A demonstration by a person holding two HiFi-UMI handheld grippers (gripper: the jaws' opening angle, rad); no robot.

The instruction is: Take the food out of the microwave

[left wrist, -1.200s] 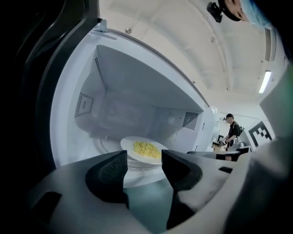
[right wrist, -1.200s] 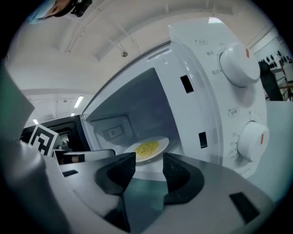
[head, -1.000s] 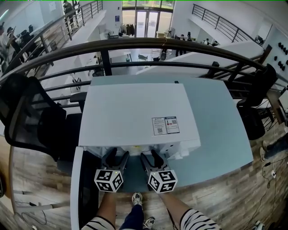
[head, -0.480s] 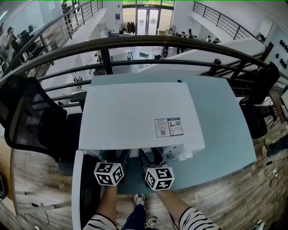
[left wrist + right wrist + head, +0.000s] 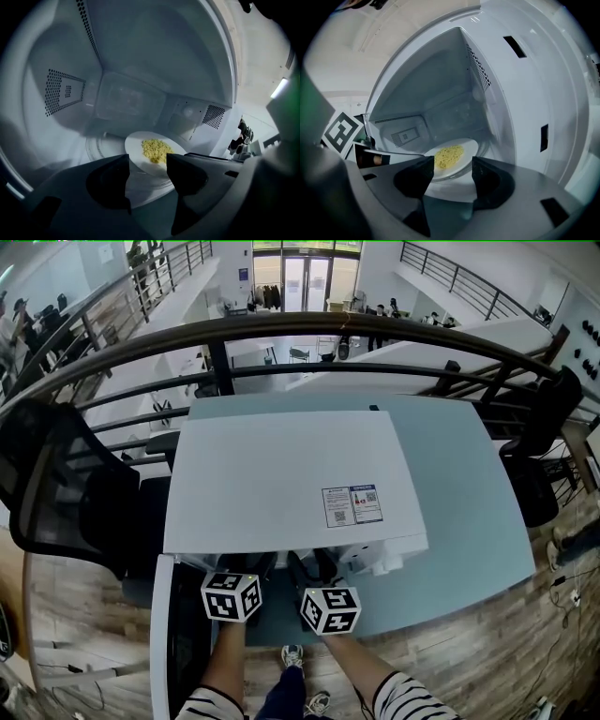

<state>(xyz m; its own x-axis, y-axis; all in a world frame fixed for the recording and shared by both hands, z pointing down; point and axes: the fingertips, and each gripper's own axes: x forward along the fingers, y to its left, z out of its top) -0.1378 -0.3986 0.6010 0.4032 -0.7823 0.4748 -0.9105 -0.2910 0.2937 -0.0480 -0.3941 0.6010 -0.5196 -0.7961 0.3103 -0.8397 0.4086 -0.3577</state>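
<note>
A white plate point(image 5: 140, 149) with a heap of yellow food point(image 5: 155, 150) sits on the turntable inside the white microwave point(image 5: 281, 484). My left gripper point(image 5: 147, 164) is open in the cavity's mouth. The plate's near rim shows just beyond its dark fingertips point(image 5: 119, 171), and they do not touch it. My right gripper point(image 5: 451, 168) has just been opening its jaws and is open. The plate point(image 5: 468, 152) and food point(image 5: 449, 156) lie ahead in its gap, with nothing gripped. In the head view only the marker cubes point(image 5: 232, 596) point(image 5: 330, 609) show clearly at the microwave's front edge.
The microwave door point(image 5: 183, 652) hangs open to the left. The microwave stands on a light blue table point(image 5: 459, 493). A black mesh chair point(image 5: 56, 484) stands left, another chair point(image 5: 539, 446) right, and a dark railing point(image 5: 281, 332) runs behind. Perforated vents point(image 5: 61, 91) mark the cavity walls.
Both grippers have pushed forward into the microwave's opening. Their fingers, plain a second ago in the head view, are now mostly hidden under the microwave's top edge.
</note>
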